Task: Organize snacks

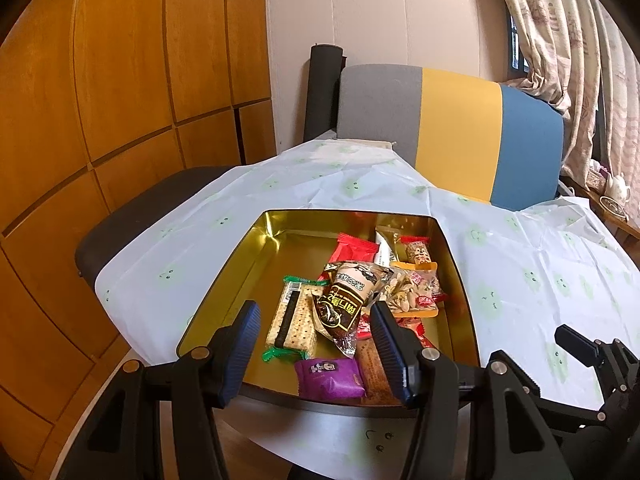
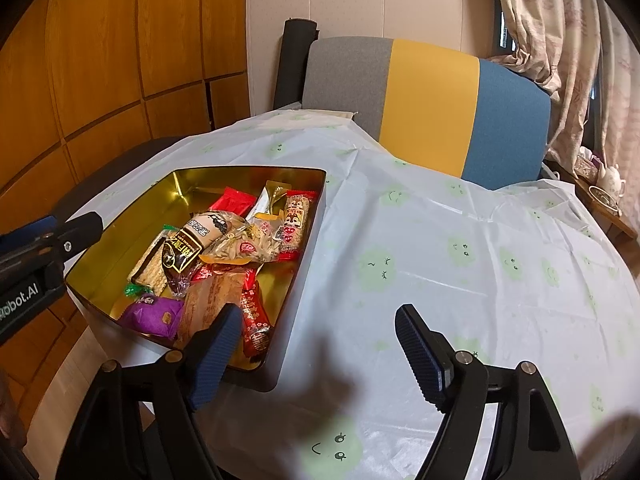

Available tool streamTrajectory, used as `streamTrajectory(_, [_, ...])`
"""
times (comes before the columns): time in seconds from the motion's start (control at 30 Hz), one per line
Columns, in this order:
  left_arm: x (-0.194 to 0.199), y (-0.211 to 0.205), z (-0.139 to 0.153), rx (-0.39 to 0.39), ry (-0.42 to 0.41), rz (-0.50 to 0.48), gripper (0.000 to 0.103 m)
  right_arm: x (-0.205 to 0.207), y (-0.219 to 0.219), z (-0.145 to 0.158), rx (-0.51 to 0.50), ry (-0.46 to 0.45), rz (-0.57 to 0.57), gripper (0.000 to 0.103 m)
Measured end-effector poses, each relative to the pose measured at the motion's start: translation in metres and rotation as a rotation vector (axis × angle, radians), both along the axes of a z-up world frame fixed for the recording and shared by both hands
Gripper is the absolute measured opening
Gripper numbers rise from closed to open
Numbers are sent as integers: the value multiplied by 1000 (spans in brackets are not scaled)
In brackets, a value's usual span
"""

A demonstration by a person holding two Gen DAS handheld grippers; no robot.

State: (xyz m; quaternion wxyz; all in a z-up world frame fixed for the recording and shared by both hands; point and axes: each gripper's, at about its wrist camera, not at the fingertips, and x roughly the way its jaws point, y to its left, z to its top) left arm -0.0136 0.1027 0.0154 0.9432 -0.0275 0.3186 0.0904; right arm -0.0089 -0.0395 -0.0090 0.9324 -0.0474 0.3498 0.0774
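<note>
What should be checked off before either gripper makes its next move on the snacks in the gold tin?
1. Left gripper empty: ok, its jaws stand apart over the tin's near end with nothing pinched.
2. Right gripper empty: ok, jaws wide open over the tablecloth just right of the tin.
3. Gold tin flat on the table: ok.
4. Snacks all inside the tin: ok, none lies on the cloth in either view.
5. Free space in the tin: ok, its far left corner is bare.
6. Purple packet free to lift: ok, nothing lies on it; whether the cracker pack is pinned under the brown bag cannot tell.
</note>
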Motion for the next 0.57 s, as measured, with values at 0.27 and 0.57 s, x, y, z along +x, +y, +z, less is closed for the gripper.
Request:
streamTrajectory(0.27, [3,-1,-1,-2,5,-3,55,0,3,-4,-10,9,11,80])
streamTrajectory(0.57, [6,7,2,-23,-17,12,40,7,-10,-11,14,40,-19,80])
